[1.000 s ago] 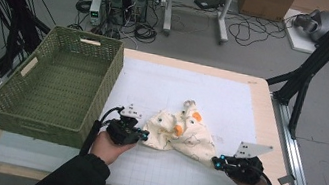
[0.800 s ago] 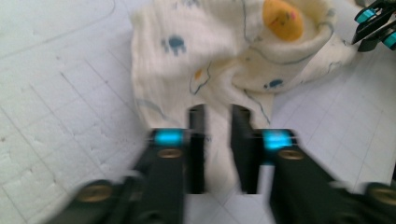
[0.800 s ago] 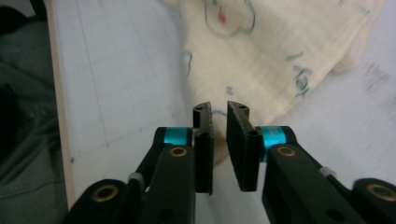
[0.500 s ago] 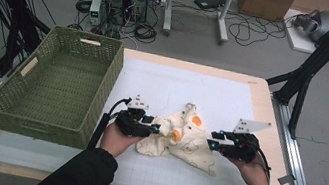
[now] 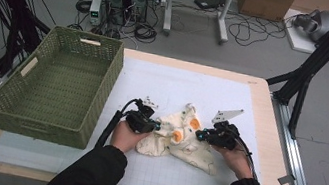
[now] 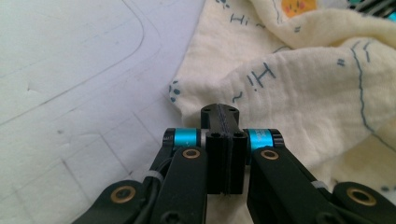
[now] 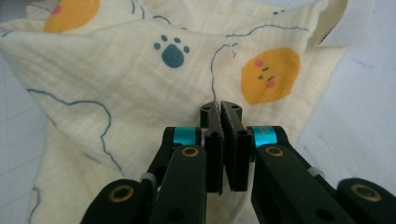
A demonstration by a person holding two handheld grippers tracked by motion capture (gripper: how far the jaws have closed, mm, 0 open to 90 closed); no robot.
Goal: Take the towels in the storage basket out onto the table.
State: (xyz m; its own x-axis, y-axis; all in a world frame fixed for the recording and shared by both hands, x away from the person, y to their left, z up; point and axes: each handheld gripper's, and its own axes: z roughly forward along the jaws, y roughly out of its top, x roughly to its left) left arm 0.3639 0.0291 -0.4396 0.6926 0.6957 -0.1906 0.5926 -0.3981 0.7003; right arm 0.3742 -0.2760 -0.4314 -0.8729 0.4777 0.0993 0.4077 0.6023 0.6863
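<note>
Currently you're holding the cream printed cloth (image 5: 179, 140) bunched near the surface's front edge, mid-width. Left gripper (image 5: 153, 125) fingers are clamping its left fold, right gripper (image 5: 198, 135) fingers are pinching the right side, likely so you're folding or lifting it evenly toward the green basket (image 5: 52, 127) at the left edge.
</note>
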